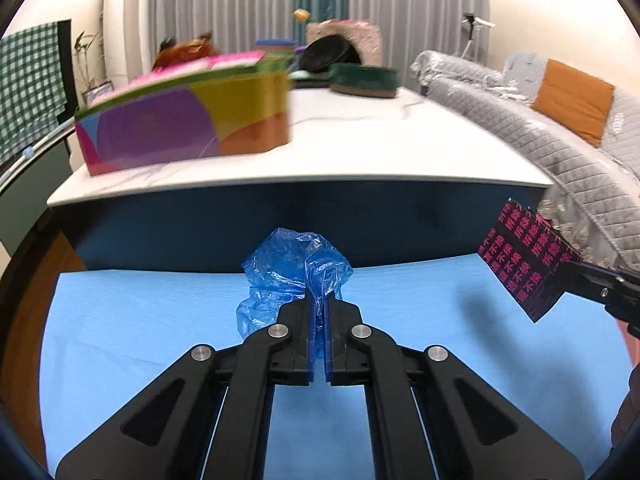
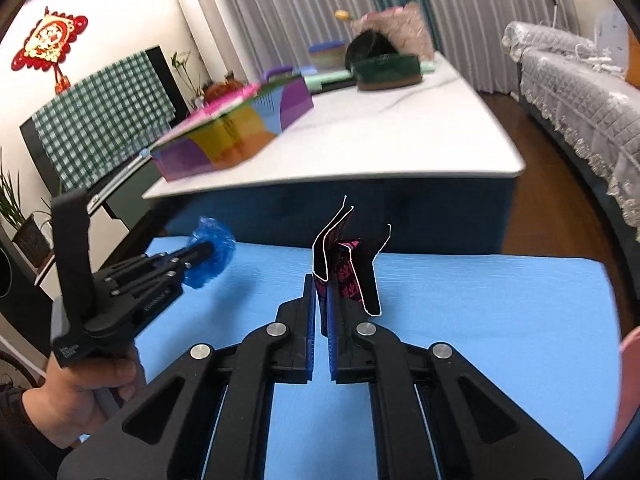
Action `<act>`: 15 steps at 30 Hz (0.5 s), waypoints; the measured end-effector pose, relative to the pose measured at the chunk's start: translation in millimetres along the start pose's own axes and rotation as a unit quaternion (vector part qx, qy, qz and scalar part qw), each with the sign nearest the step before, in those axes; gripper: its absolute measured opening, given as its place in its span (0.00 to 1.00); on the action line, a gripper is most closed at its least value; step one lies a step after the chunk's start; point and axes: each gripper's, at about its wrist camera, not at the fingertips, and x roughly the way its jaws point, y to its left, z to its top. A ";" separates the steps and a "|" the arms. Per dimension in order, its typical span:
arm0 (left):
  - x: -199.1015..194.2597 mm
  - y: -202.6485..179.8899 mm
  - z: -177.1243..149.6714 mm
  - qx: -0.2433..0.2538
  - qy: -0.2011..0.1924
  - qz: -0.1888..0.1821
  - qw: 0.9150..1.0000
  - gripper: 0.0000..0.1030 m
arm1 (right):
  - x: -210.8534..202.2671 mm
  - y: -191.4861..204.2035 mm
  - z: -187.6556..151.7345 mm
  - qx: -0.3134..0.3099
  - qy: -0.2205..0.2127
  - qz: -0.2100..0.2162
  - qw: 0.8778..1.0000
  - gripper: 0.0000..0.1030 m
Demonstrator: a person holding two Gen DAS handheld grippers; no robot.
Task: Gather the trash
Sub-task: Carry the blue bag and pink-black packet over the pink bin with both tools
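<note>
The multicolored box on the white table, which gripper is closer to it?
Left. The left gripper sits on the multicolored box's side; the right gripper is further right.

Your left claw [image 1: 319, 312] pinches thin, crinkled, translucent blue plastic film [image 1: 294, 268]; your right claw [image 2: 320, 304] pinches a glossy printed wrapper [image 2: 346, 270], over matt blue cloth [image 1: 160, 320].

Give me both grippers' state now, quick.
Left gripper: shut on the crumpled blue plastic bag.
Right gripper: shut on the black wrapper with pink print.
</note>
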 end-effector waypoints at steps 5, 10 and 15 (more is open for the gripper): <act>-26.7 -28.8 -2.7 0.007 -0.011 -0.026 1.000 0.02 | -48.5 -7.0 -5.8 0.006 -0.022 -0.008 1.000 0.05; -54.3 -56.7 -1.3 0.019 -0.027 -0.047 0.998 0.02 | -90.0 -23.4 -17.5 0.011 -0.034 -0.028 0.999 0.05; -80.7 -74.3 -2.7 0.019 -0.038 -0.068 0.997 0.02 | -124.3 -35.6 -23.3 0.003 -0.042 -0.041 0.998 0.05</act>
